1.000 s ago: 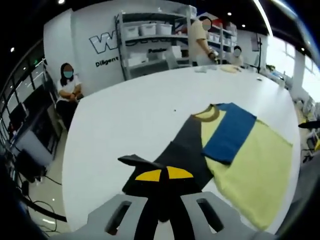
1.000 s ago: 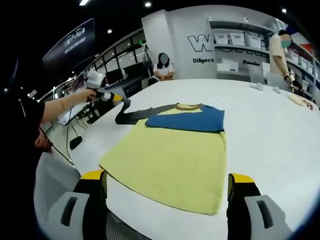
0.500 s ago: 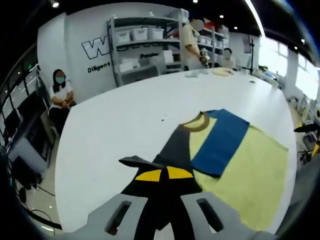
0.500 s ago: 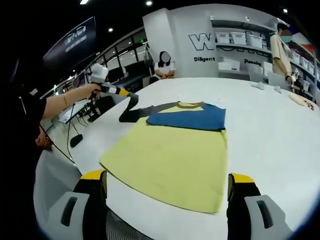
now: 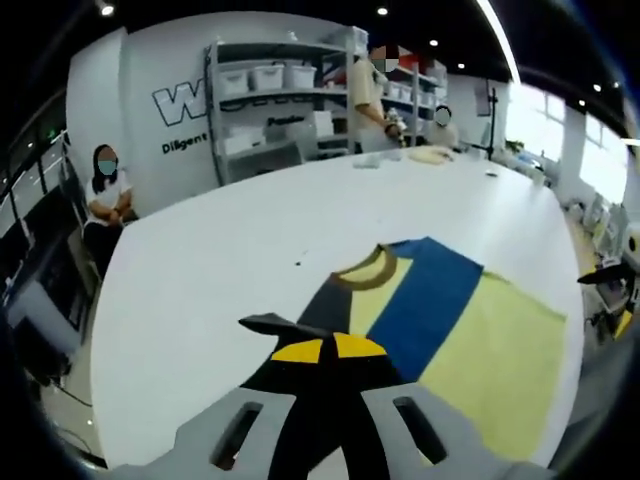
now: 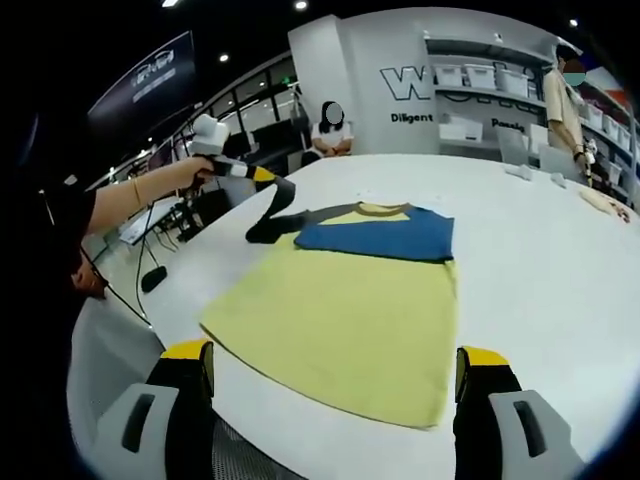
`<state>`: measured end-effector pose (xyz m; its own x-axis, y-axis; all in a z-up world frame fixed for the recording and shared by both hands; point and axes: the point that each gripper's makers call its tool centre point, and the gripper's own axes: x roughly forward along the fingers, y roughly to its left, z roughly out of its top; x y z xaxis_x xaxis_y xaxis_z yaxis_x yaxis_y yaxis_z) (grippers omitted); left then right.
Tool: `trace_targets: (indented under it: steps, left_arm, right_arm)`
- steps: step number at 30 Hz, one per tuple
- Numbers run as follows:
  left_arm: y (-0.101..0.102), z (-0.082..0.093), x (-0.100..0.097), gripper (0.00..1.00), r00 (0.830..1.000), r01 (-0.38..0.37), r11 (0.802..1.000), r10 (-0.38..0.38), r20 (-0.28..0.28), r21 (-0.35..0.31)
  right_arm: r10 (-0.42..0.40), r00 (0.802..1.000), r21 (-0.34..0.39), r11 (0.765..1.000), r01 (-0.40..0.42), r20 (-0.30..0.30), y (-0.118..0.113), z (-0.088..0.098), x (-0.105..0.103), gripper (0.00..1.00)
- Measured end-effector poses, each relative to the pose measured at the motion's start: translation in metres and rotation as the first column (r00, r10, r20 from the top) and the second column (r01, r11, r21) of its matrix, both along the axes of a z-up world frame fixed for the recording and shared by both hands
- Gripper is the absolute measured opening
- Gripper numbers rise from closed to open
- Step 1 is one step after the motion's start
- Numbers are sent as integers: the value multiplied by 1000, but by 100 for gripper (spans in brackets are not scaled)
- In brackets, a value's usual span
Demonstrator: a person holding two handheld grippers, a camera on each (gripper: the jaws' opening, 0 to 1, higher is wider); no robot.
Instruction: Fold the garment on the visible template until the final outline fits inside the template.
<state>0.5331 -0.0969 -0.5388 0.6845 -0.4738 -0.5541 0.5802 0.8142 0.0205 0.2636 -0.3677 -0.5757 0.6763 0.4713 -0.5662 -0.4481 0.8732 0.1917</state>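
One dark grey fabric sleeve [image 5: 330, 310] sits clamped in the left gripper [image 5: 328, 349], left of the yellow cloth shirt [image 6: 345, 320]; right gripper [image 6: 335, 372] jaws apart, near hem.

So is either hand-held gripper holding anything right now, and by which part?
The left hand-held gripper is shut on the shirt by its dark grey sleeve. The right one is open, holding nothing.
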Motion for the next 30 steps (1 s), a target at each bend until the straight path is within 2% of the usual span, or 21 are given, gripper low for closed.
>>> trace_targets:
  steps: [7, 10, 13, 14, 15, 30]
  left_arm:
    - [-24, 4, 2, 0, 1000, 30, 999, -30, 1, -35]
    - [-34, 5, 3, 0, 998, 57, 998, -57, 17, 3]
    - [-43, 6, 2, 0, 996, 84, 996, -84, 19, 9]
    - [-45, 2, 3, 0, 995, 100, 994, -101, 15, 48]
    - [-46, 2, 4, 0, 994, 102, 993, -103, 19, 58]
    - [-98, 10, 5, 0, 984, 177, 984, -178, 23, 32]
  right_arm:
    - [5, 1000, -1, 1000, -5, -6, 1, -3, -1, 99]
    - [8, 1000, -4, 1000, -8, -8, 0, -4, -1, 99]
    - [8, 1000, -5, 1000, -8, -10, 0, -4, -1, 99]
    - [8, 1000, -6, 1000, -8, -9, 0, -5, -1, 99]
    - [6, 1000, -6, 1000, -6, -9, -1, -5, -1, 99]
    - [-1, 1000, 0, 1000, 1, -14, -1, -8, -1, 99]
